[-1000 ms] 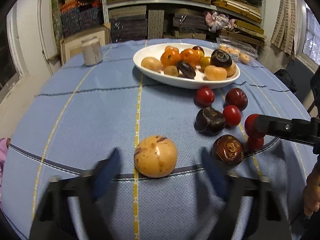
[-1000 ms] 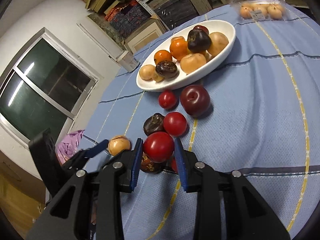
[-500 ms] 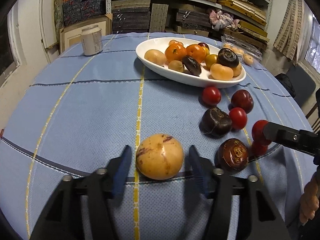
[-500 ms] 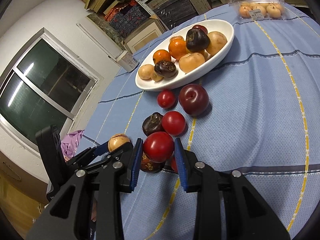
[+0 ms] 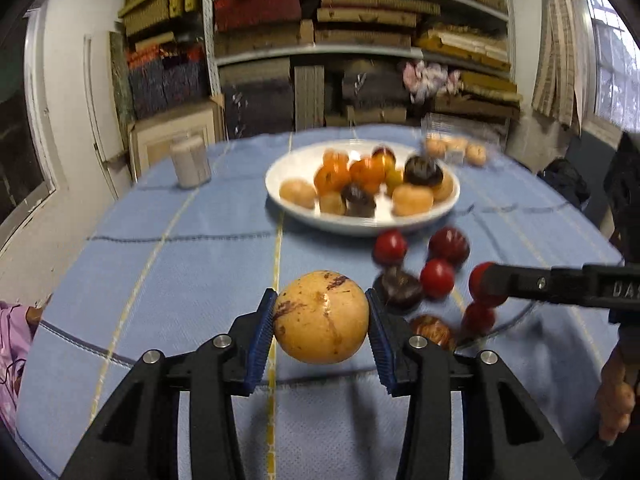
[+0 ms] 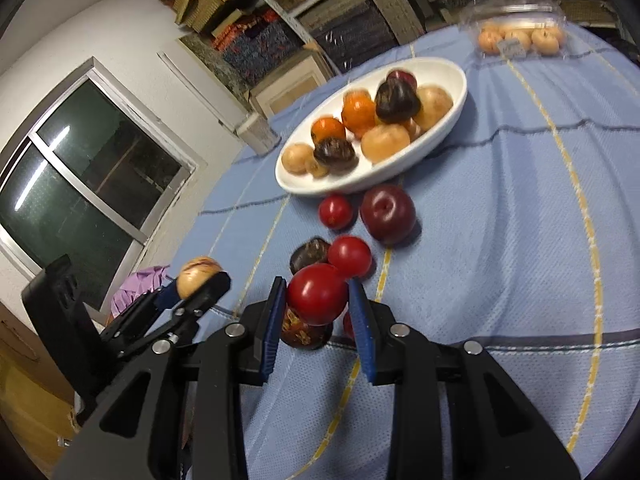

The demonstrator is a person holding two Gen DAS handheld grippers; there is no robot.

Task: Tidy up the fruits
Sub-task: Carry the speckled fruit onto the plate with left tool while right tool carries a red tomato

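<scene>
A yellow speckled fruit (image 5: 321,318) hangs just above the blue tablecloth between the blue pads of my left gripper (image 5: 320,300), whose jaws are closing and press on both its sides. From the right wrist view the same fruit (image 6: 198,276) shows at the left. My right gripper (image 6: 317,292) is shut on a red tomato (image 6: 317,299), held low over the loose fruit. A white oval bowl (image 5: 360,226) farther back holds several orange, tan and dark fruits. In front of it lie a dark red plum (image 6: 387,213), two tomatoes (image 6: 335,211), a dark fruit (image 5: 400,290) and a brown fruit (image 5: 430,328).
A grey can (image 5: 190,162) stands at the table's far left. A clear plastic box of small orange fruits (image 6: 516,36) sits at the far right. Shelves of boxes fill the back wall. A person's hand (image 5: 614,400) holds the right gripper; pink cloth (image 5: 12,340) shows at the left edge.
The left jaws came together on the yellow fruit and raised it off the cloth. The right gripper kept still with its tomato.
</scene>
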